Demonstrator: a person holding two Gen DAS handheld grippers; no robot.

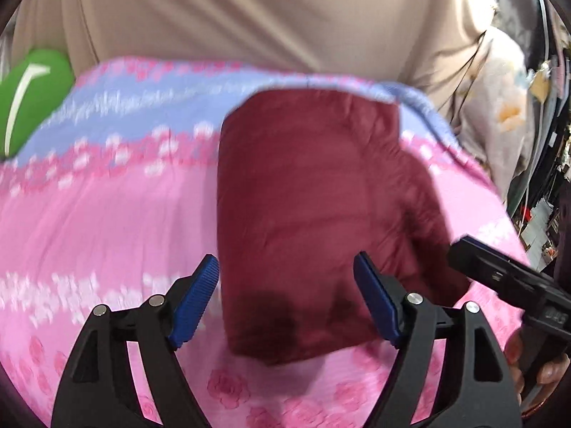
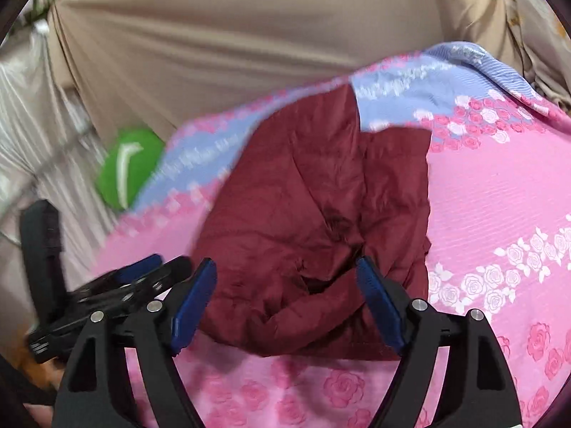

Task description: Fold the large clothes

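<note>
Maroon garment (image 1: 307,221) lies folded just ahead of both spread tongs (image 1: 285,303).

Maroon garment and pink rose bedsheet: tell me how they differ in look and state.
The maroon garment is one plain dark colour; the pink rose bedsheet is printed with roses and has a blue band. The garment is bunched into a crumpled, folded bundle, while the bedsheet lies spread out under it. The garment covers only a small part; the bedsheet reaches far past it on every side. Both are cloth, and neither is gripped by the tongs.
</note>
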